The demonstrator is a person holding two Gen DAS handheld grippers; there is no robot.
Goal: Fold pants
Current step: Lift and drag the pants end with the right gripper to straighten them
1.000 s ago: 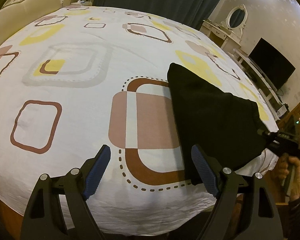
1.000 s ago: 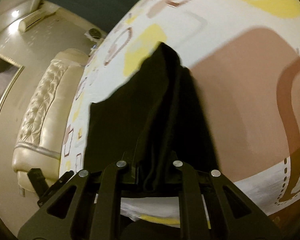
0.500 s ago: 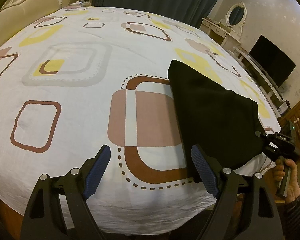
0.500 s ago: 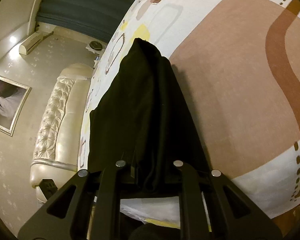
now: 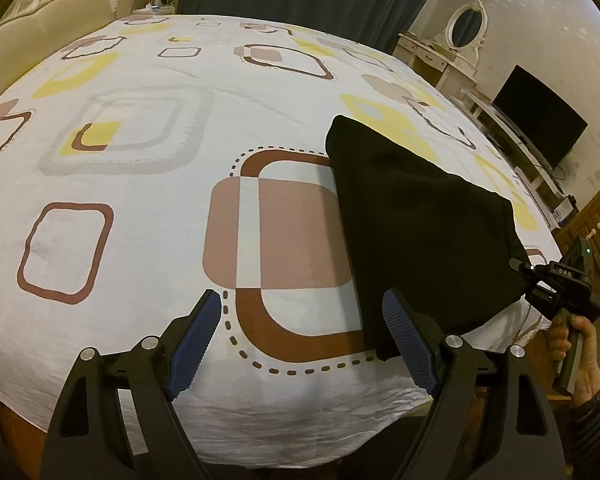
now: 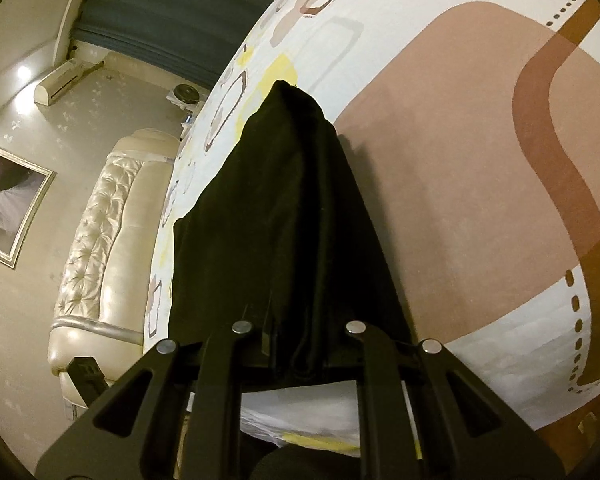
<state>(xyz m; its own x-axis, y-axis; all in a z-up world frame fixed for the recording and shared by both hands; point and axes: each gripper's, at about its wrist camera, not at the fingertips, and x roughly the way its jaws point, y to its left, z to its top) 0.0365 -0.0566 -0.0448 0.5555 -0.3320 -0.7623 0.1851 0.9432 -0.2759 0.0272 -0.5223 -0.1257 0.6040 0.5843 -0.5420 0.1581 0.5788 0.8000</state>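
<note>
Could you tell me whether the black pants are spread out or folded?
Folded: the black pants form a compact layered bundle, one corner pinched by the right gripper.

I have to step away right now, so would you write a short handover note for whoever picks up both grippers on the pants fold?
Left gripper: jaws wide open, empty, hovering over the bedsheet near the front edge of the bed, beside the near left corner of the pants.
Right gripper: jaws shut on the near right corner of the pants, bunching the cloth.
Pants: black, lying on the right part of the bed in a compact folded shape.
Done: pants look at least partly folded; how many folds I cannot tell.
Left: set the held corner down, let go, flatten if needed.
</note>
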